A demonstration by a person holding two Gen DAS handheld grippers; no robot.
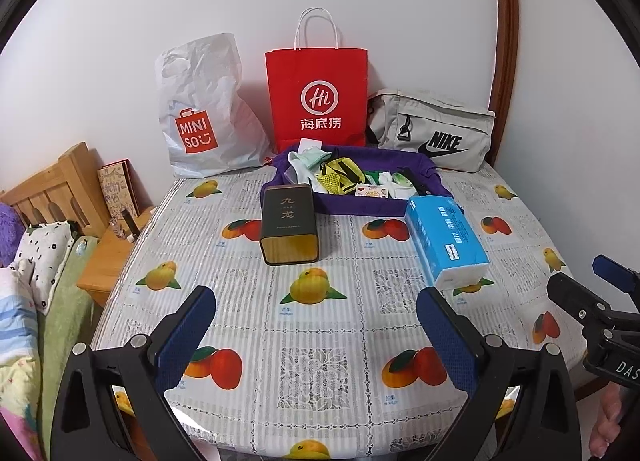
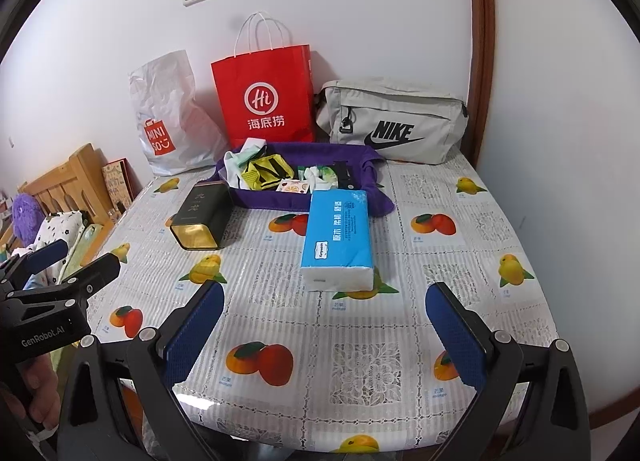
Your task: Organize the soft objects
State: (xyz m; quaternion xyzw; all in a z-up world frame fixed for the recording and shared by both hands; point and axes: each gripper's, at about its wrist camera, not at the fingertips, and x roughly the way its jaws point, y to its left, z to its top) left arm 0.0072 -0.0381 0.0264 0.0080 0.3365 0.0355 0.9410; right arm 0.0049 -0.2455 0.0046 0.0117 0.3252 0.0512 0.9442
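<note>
A purple fabric tray (image 1: 360, 209) (image 2: 280, 203) at the back of the table holds several soft items: white and mint socks (image 1: 306, 163) (image 2: 240, 161), a yellow mesh piece (image 1: 336, 177) (image 2: 262, 173) and small packets. A blue tissue pack (image 1: 446, 243) (image 2: 340, 237) lies in front of the tray at its right. My left gripper (image 1: 316, 335) is open and empty above the table's near edge. My right gripper (image 2: 326, 331) is open and empty, also near the front edge. Each gripper shows at the edge of the other's view.
A dark tea tin (image 1: 288, 223) (image 2: 202, 219) lies on its side left of the tray. A white Miniso bag (image 1: 204, 113), a red paper bag (image 1: 318, 97) and a grey Nike bag (image 1: 436, 131) stand against the wall. A bed and wooden nightstand (image 1: 108, 257) are at the left.
</note>
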